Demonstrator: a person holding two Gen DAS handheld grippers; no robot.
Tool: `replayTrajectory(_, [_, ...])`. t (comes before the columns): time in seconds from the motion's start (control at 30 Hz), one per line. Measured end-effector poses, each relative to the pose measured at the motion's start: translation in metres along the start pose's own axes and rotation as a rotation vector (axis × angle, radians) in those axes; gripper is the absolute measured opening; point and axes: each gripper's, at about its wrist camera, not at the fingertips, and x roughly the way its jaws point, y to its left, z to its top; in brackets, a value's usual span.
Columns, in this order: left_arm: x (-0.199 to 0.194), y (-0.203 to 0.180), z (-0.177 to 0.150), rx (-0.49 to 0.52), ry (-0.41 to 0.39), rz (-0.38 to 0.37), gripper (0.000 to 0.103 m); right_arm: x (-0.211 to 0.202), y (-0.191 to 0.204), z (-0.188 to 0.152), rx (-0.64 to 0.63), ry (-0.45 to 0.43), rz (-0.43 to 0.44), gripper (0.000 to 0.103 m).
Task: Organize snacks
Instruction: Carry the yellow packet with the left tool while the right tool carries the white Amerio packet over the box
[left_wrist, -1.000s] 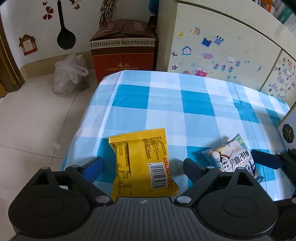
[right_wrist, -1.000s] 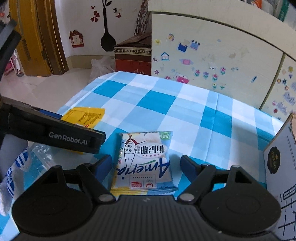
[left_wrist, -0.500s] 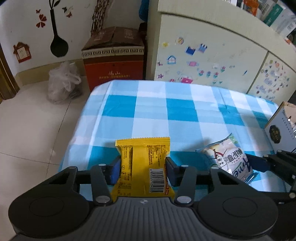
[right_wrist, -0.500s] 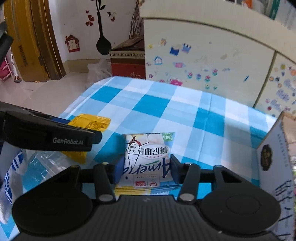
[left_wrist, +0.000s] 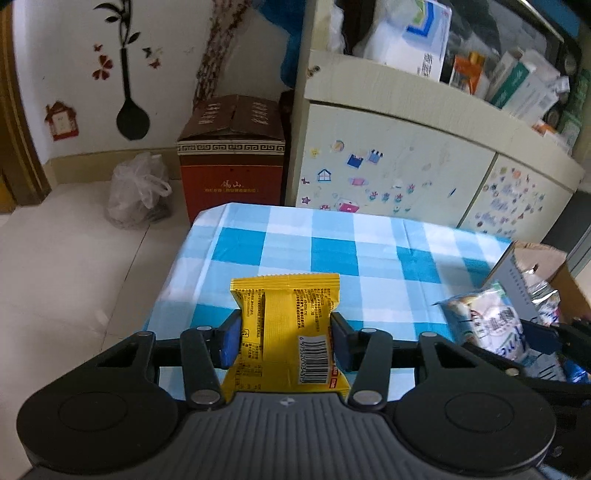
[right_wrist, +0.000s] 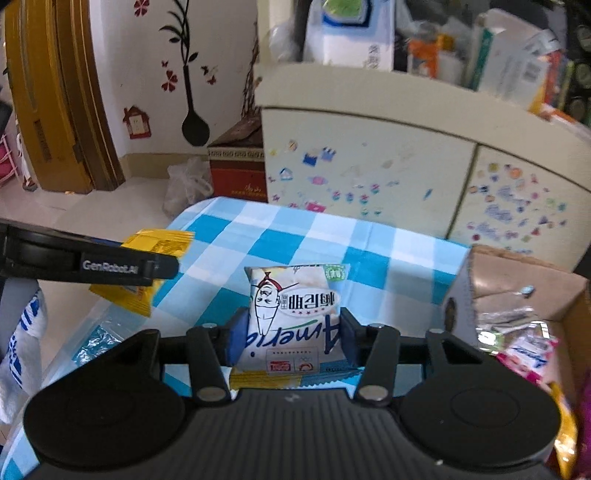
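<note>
My left gripper (left_wrist: 284, 338) is shut on a yellow snack packet (left_wrist: 286, 325) and holds it lifted above the blue checked tablecloth (left_wrist: 332, 254). My right gripper (right_wrist: 290, 338) is shut on a white snack packet (right_wrist: 293, 306) with a cartoon face, also lifted. The white packet also shows at the right of the left wrist view (left_wrist: 491, 321). The yellow packet and the left gripper show at the left of the right wrist view (right_wrist: 155, 254). An open cardboard box (right_wrist: 517, 295) holding several snack packets stands to the right.
A cream cabinet (left_wrist: 406, 173) with stickers stands behind the table. A brown carton (left_wrist: 232, 155) and a plastic bag (left_wrist: 136, 192) sit on the floor at the left. A clear plastic bag (right_wrist: 96, 339) lies on the table's near left.
Both grippers closed on their packets and lifted them off the table. Both views rose, showing more of the cabinet top and the box at right.
</note>
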Motion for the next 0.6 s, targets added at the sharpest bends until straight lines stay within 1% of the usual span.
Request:
replayTrajectory(0.07, [-0.008,0.001,-0.004,-0.025,0.002,-0.004,0.054,-0.013,-0.002,0.000,0.002,-0.016,-0.004,0.051])
replayTrajectory(0.2, [-0.026,-0.004,-0.013,-0.020,-0.029,0.011,0.054,-0.033,-0.006,-0.003,0.001,-0.040,-0.009,0.051])
replayTrajectory(0.3, [-0.035,-0.003,-0.021,-0.032,-0.038,0.025,0.054,-0.043,-0.007,-0.006,-0.002,-0.049,-0.012,0.051])
replayTrajectory(0.47, [-0.051,-0.008,-0.036,-0.005,-0.065,0.057,0.054,-0.060,-0.013,-0.011,-0.001,-0.063,-0.019,0.051])
replayTrajectory(0.6, [-0.065,-0.008,-0.048,-0.026,-0.081,0.050,0.054,-0.076,-0.020,-0.015,-0.005,-0.080,-0.023,0.051])
